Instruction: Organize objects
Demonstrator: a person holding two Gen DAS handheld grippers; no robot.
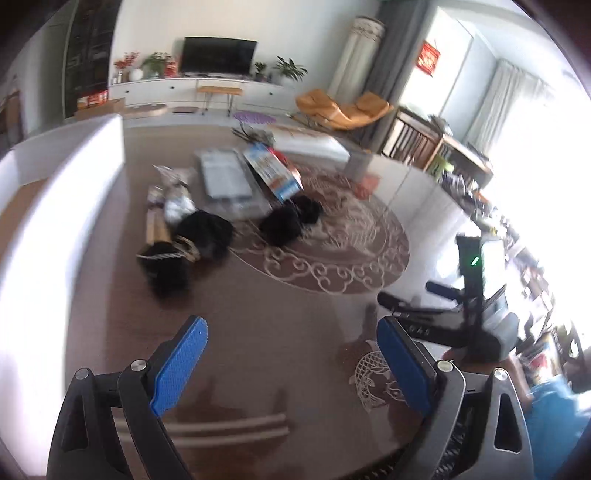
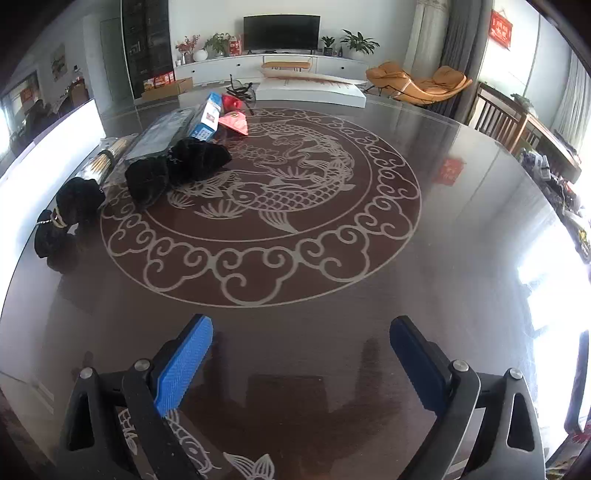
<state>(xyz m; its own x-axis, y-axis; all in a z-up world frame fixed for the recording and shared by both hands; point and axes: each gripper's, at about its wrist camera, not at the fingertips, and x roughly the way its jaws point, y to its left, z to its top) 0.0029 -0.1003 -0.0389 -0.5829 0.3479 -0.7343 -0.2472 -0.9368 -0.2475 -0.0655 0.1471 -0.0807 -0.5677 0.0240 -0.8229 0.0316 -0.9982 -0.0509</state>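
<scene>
Both my grippers, left (image 1: 291, 354) and right (image 2: 301, 358), gape empty; black fuzzy pouches (image 2: 177, 168), blue carton (image 2: 207, 118), grey flat packs (image 2: 159, 134) clustered along dark glossy table (image 2: 443, 258) edge; I judge sorting unfinished.

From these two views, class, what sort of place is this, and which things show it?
Most likely a home living room: a TV on a low white cabinet, an orange lounge chair, and potted plants beside the screen.
</scene>
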